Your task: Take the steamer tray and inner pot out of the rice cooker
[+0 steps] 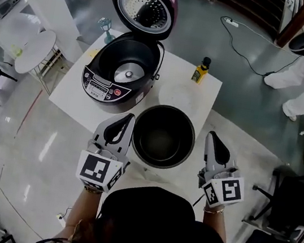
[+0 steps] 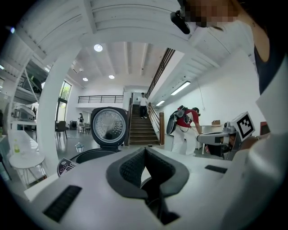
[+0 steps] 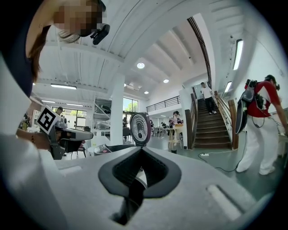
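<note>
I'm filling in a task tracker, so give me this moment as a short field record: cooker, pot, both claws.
cooker: dark purple rice cooker, lid open, no pot inside
pot: black round inner pot, upright on white table, in front of cooker
left claw: shut, empty, close beside pot's left rim
right claw: shut, empty, right of pot, apart from it
also: small yellow-labelled bottle on table

White table (image 1: 74, 98) bears an open rice cooker (image 1: 119, 76) and a bottle (image 1: 200, 70)

No legible text; rice cooker panel (image 1: 103, 89) print too small.
</note>
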